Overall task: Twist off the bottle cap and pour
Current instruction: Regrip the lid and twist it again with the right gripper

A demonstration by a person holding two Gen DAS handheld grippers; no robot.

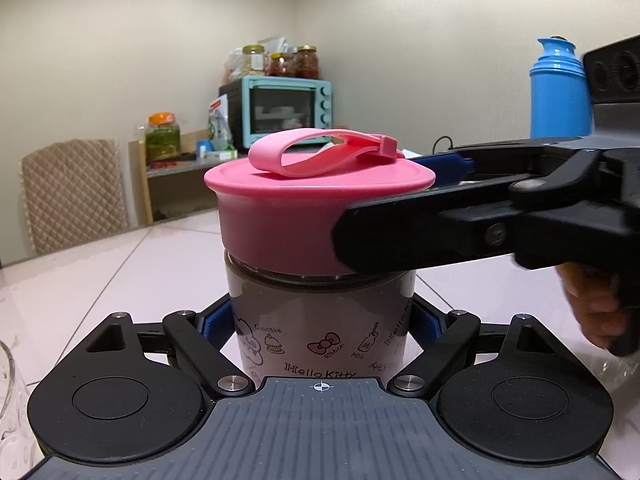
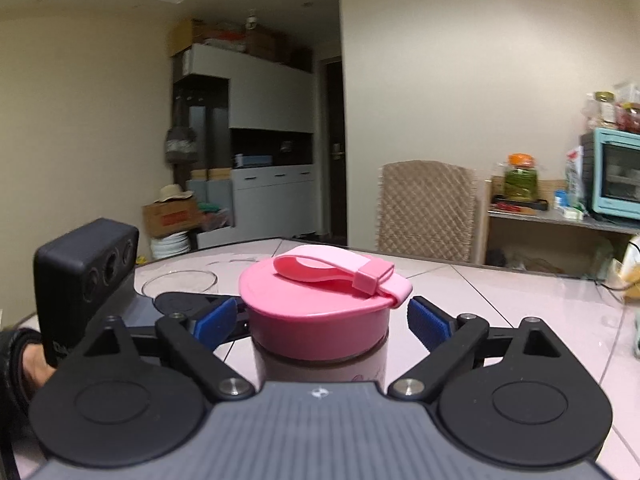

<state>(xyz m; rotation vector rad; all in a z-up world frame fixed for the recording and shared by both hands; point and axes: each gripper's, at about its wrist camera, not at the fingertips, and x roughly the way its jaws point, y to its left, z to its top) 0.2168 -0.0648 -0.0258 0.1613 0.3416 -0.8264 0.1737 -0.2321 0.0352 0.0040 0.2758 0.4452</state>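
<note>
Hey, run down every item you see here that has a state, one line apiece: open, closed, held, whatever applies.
Bottle: upright on the table, clamped at its body by the left hand-held gripper.
Pink cap: on the bottle, strap folded flat on top.
Right hand-held gripper: open, fingers either side of the cap, a gap showing.
Toaster oven: door closed.
Blue flask: upright, capped.

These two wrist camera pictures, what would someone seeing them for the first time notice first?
The big pink cap with its looped strap fills the middle of both views, sitting on a Hello Kitty bottle that stands on the pale table. The left gripper clamps the bottle's body low down, while the right gripper brackets the cap with its blue pads not quite touching. Behind, a teal toaster oven stands out on a shelf.
</note>
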